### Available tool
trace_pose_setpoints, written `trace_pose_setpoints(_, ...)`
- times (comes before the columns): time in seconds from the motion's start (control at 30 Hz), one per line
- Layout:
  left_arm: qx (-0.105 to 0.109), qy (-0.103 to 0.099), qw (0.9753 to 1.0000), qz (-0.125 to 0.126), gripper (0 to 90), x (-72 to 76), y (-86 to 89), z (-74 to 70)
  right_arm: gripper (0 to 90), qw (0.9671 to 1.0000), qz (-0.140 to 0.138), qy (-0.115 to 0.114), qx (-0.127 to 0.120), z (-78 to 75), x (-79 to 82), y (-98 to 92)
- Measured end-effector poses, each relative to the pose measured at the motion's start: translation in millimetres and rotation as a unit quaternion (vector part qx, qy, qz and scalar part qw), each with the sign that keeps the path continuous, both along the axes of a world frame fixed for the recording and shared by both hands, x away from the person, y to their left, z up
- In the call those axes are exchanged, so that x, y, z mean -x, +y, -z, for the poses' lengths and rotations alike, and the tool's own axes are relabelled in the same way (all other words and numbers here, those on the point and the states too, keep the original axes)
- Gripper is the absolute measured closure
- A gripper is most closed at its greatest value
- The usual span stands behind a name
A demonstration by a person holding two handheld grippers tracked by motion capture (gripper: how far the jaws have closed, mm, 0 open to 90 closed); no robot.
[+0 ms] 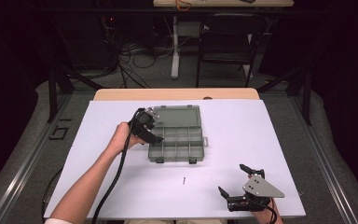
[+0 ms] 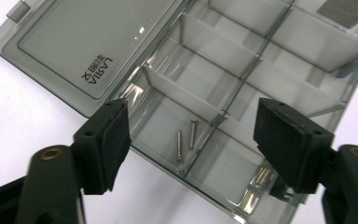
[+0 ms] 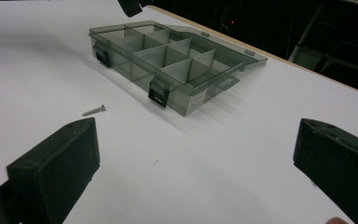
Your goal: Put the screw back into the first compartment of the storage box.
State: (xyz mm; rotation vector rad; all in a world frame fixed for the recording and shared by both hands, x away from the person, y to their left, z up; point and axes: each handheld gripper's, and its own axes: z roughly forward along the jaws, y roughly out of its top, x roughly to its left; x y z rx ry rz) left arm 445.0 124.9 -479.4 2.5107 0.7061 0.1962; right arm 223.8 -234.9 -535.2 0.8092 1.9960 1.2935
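smoky plastic organizer box point(image 1: 177, 138) lies lid-open mid-table so i can drop in screws point(image 2: 185, 140) — left tool point(image 1: 153, 132) hovers empty, jaws wide, above them; right tool point(image 1: 237, 183) waits open near the loose screw point(image 1: 184, 180).

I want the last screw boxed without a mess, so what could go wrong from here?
1. The loose screw is thin and lies flat on the table; the right gripper's wide pads may slip off it or flick it away.
2. The left gripper hangs open just over the organizer box; a bump could shift the box and jostle the two screws inside.
3. The open lid lies flat behind and could be knocked.
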Motion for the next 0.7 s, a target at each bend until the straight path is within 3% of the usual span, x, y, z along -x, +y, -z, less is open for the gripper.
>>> trace_pose_setpoints(0.2, 0.005, -0.017, 0.9998, 0.013, 15.6, 15.5, -1.1, -8.8, 0.0, 1.0, -0.003, 0.003, 0.0, -0.2, 0.1, -0.2)
trace_pose_setpoints(0.27, 0.006, -0.024, 0.9995, 0.019, 14.6, 20.8, -1.2, -10.7, 0.0, 0.9999, 0.0, -0.007, -0.008, 1.2, -1.0, 1.4)
trace_pose_setpoints(0.33, 0.008, -0.027, 0.9993, 0.024, 13.7, 25.8, -1.2, -12.4, 0.0, 1.0, -0.003, 0.006, 0.001, -0.3, 0.2, 0.0)
trace_pose_setpoints(0.4, 0.008, -0.03, 0.9991, 0.028, 11.5, 30.3, -1.5, -14.2, 0.0, 0.9999, 0.0, -0.007, -0.008, 1.2, -1.0, 1.4)
trace_pose_setpoints(0.7, 0.008, -0.037, 0.9979, 0.053, 6.9, 50.2, -5.4, -15.7, 0.0, 1.0, -0.004, 0.006, 0.001, -0.6, 0.3, -0.5)
